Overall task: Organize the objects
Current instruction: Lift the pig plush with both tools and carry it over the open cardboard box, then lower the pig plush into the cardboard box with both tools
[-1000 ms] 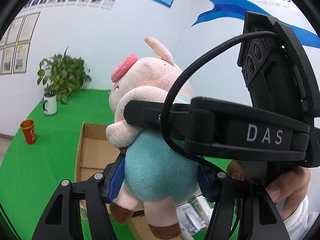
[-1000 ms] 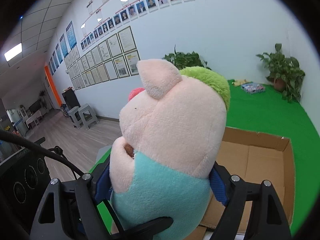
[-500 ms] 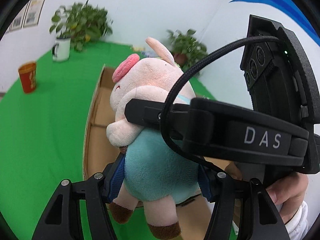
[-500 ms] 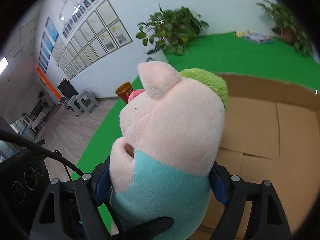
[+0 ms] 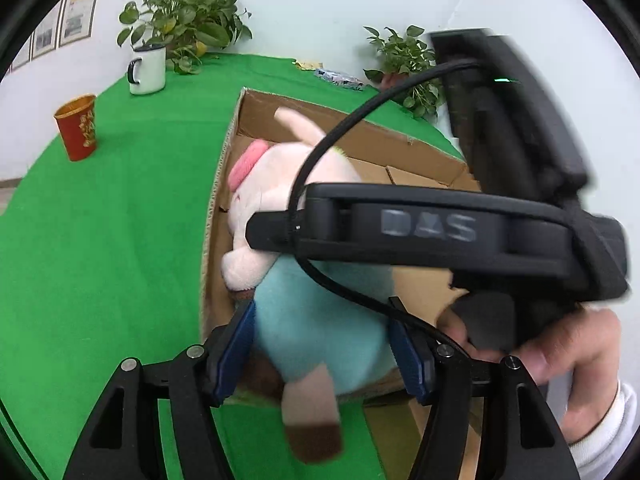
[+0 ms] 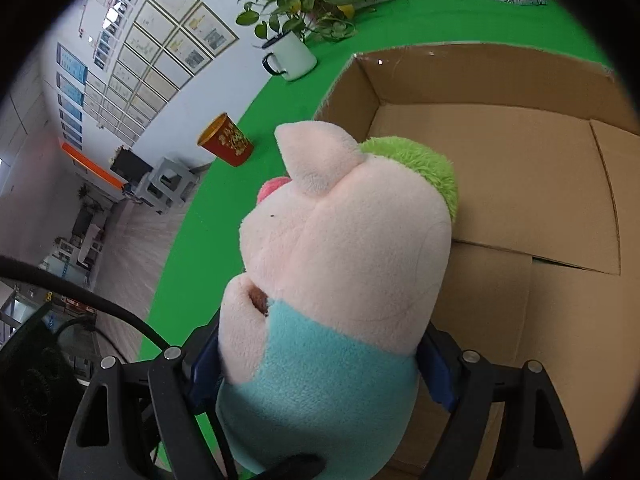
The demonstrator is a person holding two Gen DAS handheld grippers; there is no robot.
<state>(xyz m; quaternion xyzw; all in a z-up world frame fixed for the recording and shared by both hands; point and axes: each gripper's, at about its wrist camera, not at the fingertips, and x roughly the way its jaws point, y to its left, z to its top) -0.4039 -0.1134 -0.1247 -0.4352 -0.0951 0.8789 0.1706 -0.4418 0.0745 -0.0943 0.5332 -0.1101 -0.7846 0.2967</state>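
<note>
**Plush pig held by both claws above the open carton**

*Left wrist view.* The left claw (image 5: pixel 322 354) is closed on the teal belly of the soft pink plush pig with a teal body and brown hooves (image 5: pixel 316 320); its blue pads (image 5: pixel 236 354) press the flanks from both sides. The right claw's black body crosses the frame in front of the toy, gripped by the person's right hand (image 5: pixel 560 356), so the pig's far side is partly hidden. The toy hangs over the near edge of the open brown corrugated cardboard box (image 5: pixel 360 136), which stands on the green-covered bench (image 5: pixel 100 248). A red paper cup with gold print (image 5: pixel 77 127) and a white enamel mug with a dark handle (image 5: pixel 147 67) stand well apart from the box.

*Right wrist view.* The right claw (image 6: pixel 320 368) is likewise clamped on the pig's teal torso (image 6: pixel 320 392), head upward, green tuft toward the box. The box floor (image 6: pixel 520 184) is bare where it shows.

*Step in hand, as judged.* Placing the toy in the box. Carry it past the near wall so the dangling legs clear the rim, lower until the hooves rest on the cardboard, then open both claws together; releasing one first would let the soft body swing or tip.
</note>
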